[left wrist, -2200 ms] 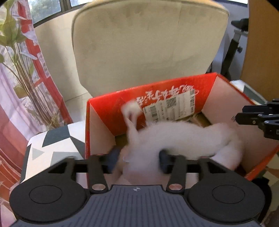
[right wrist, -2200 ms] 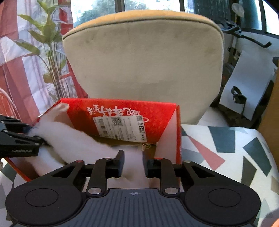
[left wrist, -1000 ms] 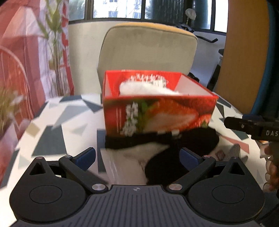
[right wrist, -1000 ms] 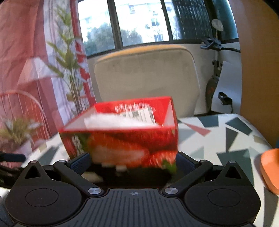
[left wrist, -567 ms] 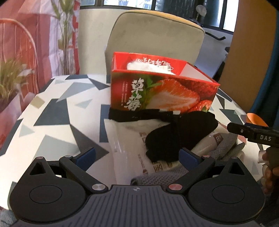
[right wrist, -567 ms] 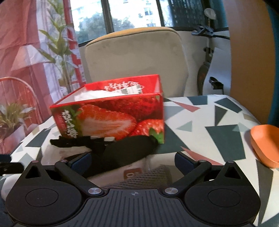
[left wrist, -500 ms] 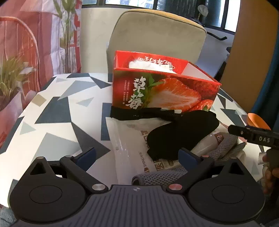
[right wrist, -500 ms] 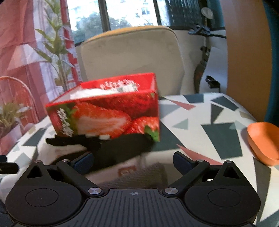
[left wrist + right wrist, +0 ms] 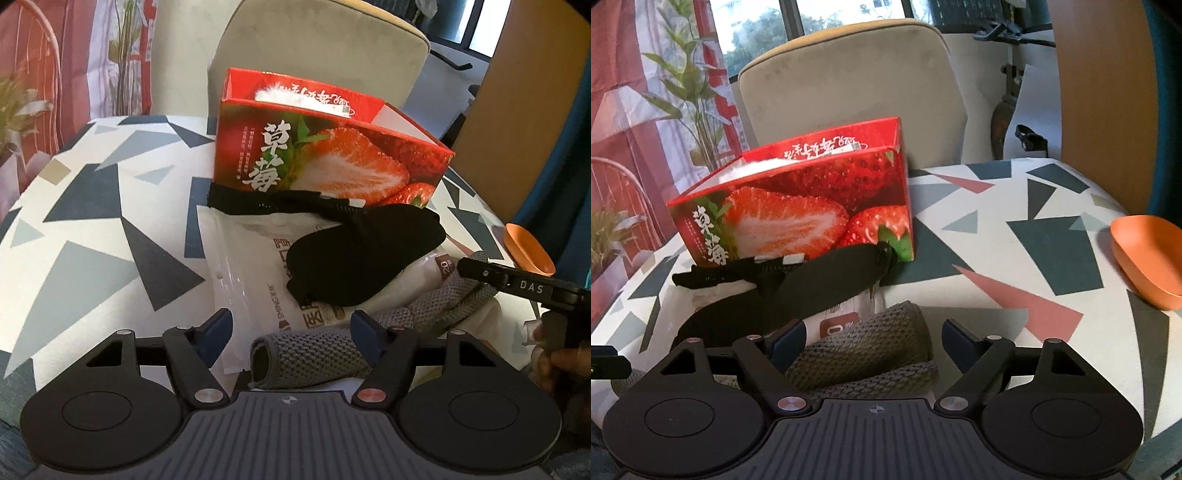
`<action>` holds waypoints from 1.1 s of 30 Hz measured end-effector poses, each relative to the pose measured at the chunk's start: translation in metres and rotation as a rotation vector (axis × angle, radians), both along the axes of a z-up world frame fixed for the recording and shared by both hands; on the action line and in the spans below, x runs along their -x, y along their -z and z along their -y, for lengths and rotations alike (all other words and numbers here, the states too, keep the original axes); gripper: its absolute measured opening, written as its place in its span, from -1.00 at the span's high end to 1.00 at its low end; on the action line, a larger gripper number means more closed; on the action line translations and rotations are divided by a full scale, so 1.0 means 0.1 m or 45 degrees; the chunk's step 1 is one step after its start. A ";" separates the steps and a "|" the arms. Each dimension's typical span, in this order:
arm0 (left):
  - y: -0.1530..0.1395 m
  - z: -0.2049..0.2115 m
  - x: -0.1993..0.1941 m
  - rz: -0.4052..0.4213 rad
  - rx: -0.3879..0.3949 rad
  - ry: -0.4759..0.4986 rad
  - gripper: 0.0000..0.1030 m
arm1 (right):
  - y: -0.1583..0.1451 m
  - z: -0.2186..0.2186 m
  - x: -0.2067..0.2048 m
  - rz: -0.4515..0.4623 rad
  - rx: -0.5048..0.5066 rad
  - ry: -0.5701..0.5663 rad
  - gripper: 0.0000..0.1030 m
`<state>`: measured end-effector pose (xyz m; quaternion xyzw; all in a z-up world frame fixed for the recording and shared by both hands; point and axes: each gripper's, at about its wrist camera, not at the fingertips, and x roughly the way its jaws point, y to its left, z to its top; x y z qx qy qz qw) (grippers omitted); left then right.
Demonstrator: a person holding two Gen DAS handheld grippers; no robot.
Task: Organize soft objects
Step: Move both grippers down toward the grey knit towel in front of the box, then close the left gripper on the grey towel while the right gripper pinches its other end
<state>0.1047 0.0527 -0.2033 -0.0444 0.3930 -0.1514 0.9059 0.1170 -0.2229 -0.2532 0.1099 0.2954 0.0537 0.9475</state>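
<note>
Both hand-held grippers were lowered over the pile in front of the strawberry box [image 9: 328, 155]. The left hand-held gripper [image 9: 291, 334] had its jaws closing, with one end of the grey knitted cloth [image 9: 310, 360] lying between them; the pads did not appear to press on it yet. The right hand-held gripper [image 9: 873, 339] was likewise closing around the cloth's other end [image 9: 864, 350], with a clear gap on its right side.

The cloth lay at the near edge of the tabletop [image 9: 92, 236], partly on a white plastic packet [image 9: 251, 273], with a black eye mask [image 9: 362, 258] draped over that packet and touching the box front. White fluffy material [image 9: 273, 96] was already inside the box.

In my judgement the step in hand was a two-ended pick-up of the cloth. To do it well, each jaw pair should have bitten knit only, clear of the slippery packet underneath, and both ends should have risen together so the middle did not drag the mask.

Room for movement was limited ahead by the box wall and the mask's strap [image 9: 258, 205]. Open tabletop lay to the left in the left wrist view and to the right in the right wrist view, short of an orange dish [image 9: 1148, 258] near the far right edge. The cloth sat close to the near edge, so a slip could have sent it off.
</note>
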 end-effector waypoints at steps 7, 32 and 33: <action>0.02 -0.01 -0.02 -0.041 0.030 -0.001 -0.42 | 0.05 -0.07 -0.04 -0.025 0.018 -0.035 -0.53; 0.14 -0.10 -0.06 -0.154 0.129 -0.029 0.55 | 0.08 -0.04 -0.05 -0.042 0.008 -0.033 -0.48; 0.14 -0.11 -0.06 -0.148 0.128 -0.035 0.62 | 0.08 -0.04 -0.05 -0.042 0.008 -0.033 -0.48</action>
